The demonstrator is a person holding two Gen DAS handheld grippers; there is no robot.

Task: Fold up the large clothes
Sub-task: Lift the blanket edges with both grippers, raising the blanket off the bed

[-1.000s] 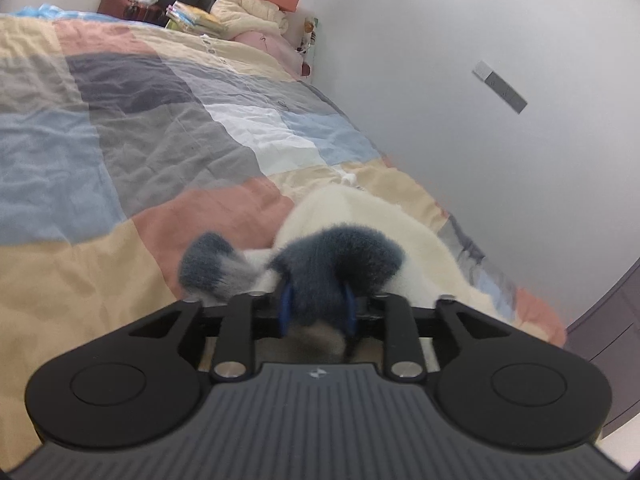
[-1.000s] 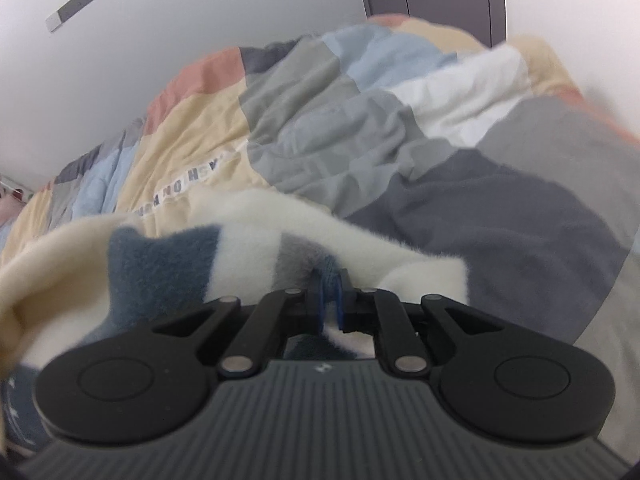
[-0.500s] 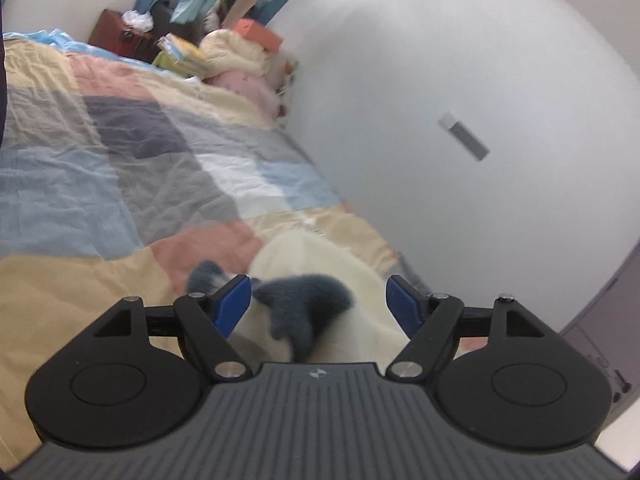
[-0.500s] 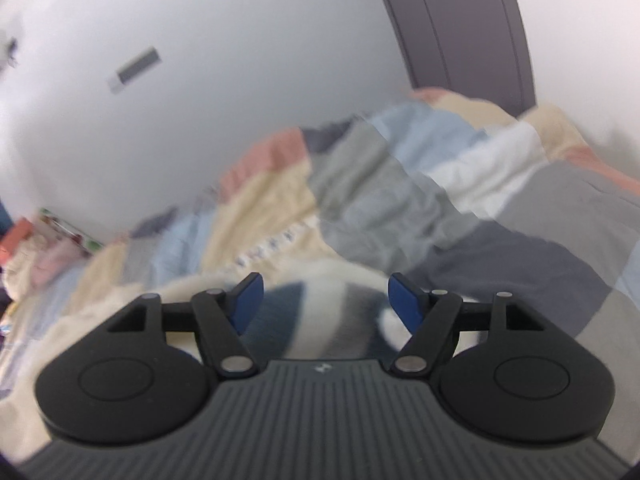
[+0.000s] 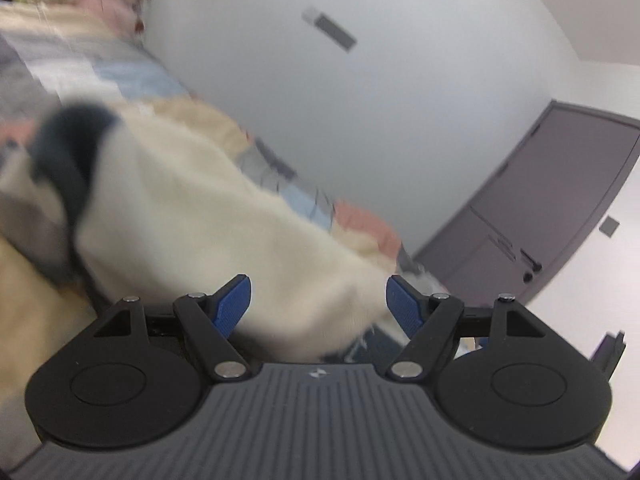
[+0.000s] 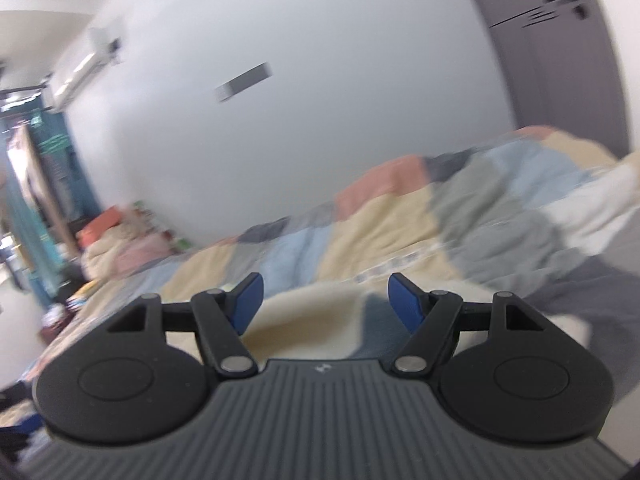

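Two releases had just been completed. One second earlier my left gripper (image 5: pixel 319 300) was clamped on the dark blue cuff of the fleece garment (image 5: pixel 208 224) and my right gripper (image 6: pixel 326 300) was pinched on its blue-and-cream edge; at this moment both sets of fingers stood wide apart with nothing between them. The garment lay on the bed (image 6: pixel 360 236), on the patchwork quilt. In the left wrist view its cream body ran from 9 o'clock down toward 6 o'clock, with the dark cuff (image 5: pixel 68 148) at 9 o'clock. In the right wrist view only a cream fold with a blue patch showed at 6 o'clock, just beyond the fingers. Both views were motion-blurred and pitched up toward the wall (image 5: pixel 360 120), so I judged both grippers to be withdrawing. One fold was probably laid down; how neat the fold was could not be confirmed.
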